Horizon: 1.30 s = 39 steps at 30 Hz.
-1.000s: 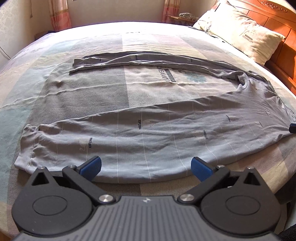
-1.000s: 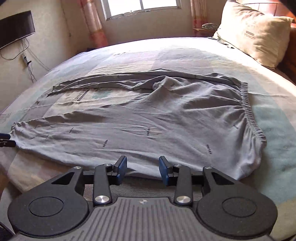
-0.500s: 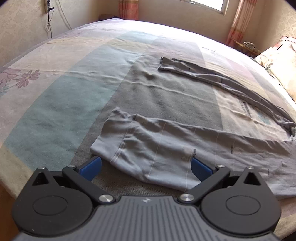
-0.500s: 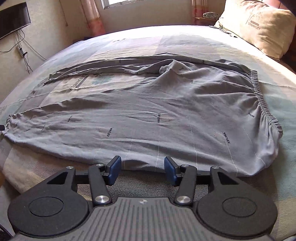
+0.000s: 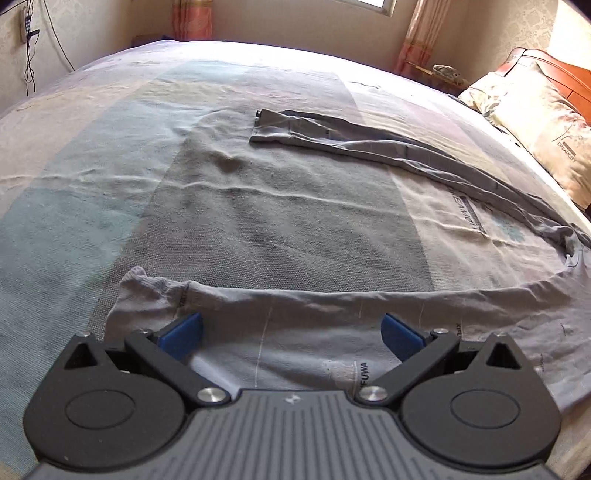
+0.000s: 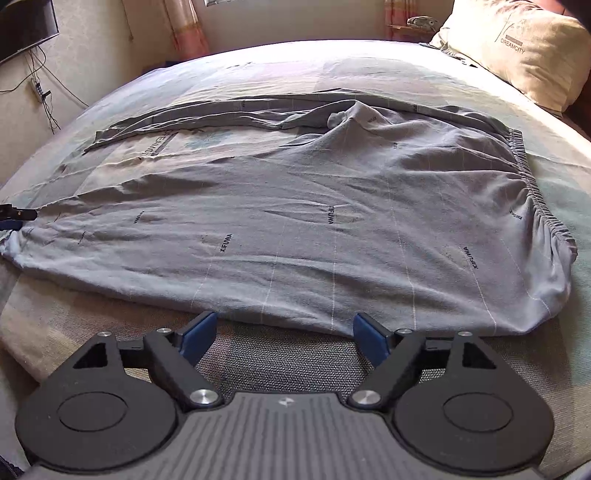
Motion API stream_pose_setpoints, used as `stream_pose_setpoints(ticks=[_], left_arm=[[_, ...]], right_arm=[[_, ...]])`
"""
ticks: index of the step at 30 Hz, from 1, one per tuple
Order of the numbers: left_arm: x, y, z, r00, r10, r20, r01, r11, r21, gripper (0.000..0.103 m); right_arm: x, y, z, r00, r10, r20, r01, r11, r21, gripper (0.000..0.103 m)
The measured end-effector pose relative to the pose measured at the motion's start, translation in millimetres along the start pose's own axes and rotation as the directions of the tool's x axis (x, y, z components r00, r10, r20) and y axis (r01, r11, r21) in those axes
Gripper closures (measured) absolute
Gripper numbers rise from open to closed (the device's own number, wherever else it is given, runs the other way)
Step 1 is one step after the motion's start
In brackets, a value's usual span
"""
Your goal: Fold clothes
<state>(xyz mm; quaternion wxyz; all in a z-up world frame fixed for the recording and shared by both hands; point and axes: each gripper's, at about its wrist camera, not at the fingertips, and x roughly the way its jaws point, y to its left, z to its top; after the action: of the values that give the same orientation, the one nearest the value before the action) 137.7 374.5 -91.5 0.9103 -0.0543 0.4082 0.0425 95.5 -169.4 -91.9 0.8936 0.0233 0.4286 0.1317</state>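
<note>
garment: grey thin-striped knit trousers (image 6: 332,221) spread flat on patchwork bedspread (image 5: 258,229) | left gripper (image 5: 291,330) wide over near leg cuff | right gripper (image 6: 284,330) opening, empty, near hem | advice: pinch both layers squarely

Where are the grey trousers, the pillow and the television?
grey trousers (image 6: 332,229): right wrist view, middle of the near leg.
pillow (image 6: 517,48): right wrist view, its printed face.
television (image 6: 26,26): right wrist view, dark screen.
</note>
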Motion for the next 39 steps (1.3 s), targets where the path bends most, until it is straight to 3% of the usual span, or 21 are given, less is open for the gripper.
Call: stream_pose_setpoints(ticks=[2,4,7,9,12,14,17,19,21,25,28,33,39], left_arm=[[-12,-12,0,0.995,0.095,0.010,-0.096,0.991,0.090,0.001],[-29,-27,-7,0.993,0.109,0.039,-0.114,0.976,0.187,0.001],[-50,-61,-31,0.988,0.134,0.083,-0.156,0.915,0.372,0.001],[-59,-92,-52,0.988,0.122,0.096,-0.154,0.845,0.512,0.001],[-67,-145,-85,0.990,0.071,0.124,-0.139,0.687,0.713,0.001],[-69,-178,-102,0.988,0.024,0.155,-0.140,0.577,0.805,0.001],[-66,-222,-118,0.980,-0.048,0.192,-0.151,0.442,0.884,0.001],[-63,-245,-122,0.966,-0.083,0.245,-0.197,0.376,0.905,0.001],[-58,-267,-120,0.960,-0.110,0.258,-0.209,0.332,0.920,0.001],[-48,-301,-119,0.950,-0.169,0.264,-0.210,0.285,0.935,0.001],[-41,-319,-125,0.936,-0.187,0.298,-0.254,0.231,0.939,0.001],[-37,-320,-122,0.925,-0.168,0.341,-0.296,0.245,0.923,0.000],[-31,-276,-114,0.919,-0.038,0.392,-0.370,0.259,0.892,0.000]], right_arm=[[1,2,0,1.000,-0.002,-0.001,0.002,1.000,-0.011,0.012],[3,7,-1,1.000,-0.013,-0.005,0.013,0.999,-0.037,0.010],[5,16,-1,0.999,-0.049,-0.019,0.046,0.994,-0.101,0.009],[3,25,0,0.997,-0.081,-0.016,0.077,0.984,-0.163,0.009],[-4,41,0,0.991,-0.128,0.029,0.130,0.943,-0.307,0.009],[-7,52,-3,0.983,-0.166,0.072,0.181,0.890,-0.419,0.005],[-6,66,-11,0.966,-0.218,0.140,0.258,0.774,-0.577,0.001],[-3,69,-17,0.957,-0.238,0.163,0.286,0.713,-0.641,0.001],[-1,70,-20,0.954,-0.236,0.188,0.300,0.676,-0.674,0.000],[4,76,-12,0.955,-0.209,0.209,0.296,0.659,-0.691,0.000],[7,83,-8,0.960,-0.169,0.222,0.278,0.655,-0.703,0.000],[15,100,-8,0.967,-0.108,0.229,0.245,0.629,-0.737,0.000],[23,117,-10,0.962,-0.074,0.263,0.259,0.555,-0.791,0.000]])
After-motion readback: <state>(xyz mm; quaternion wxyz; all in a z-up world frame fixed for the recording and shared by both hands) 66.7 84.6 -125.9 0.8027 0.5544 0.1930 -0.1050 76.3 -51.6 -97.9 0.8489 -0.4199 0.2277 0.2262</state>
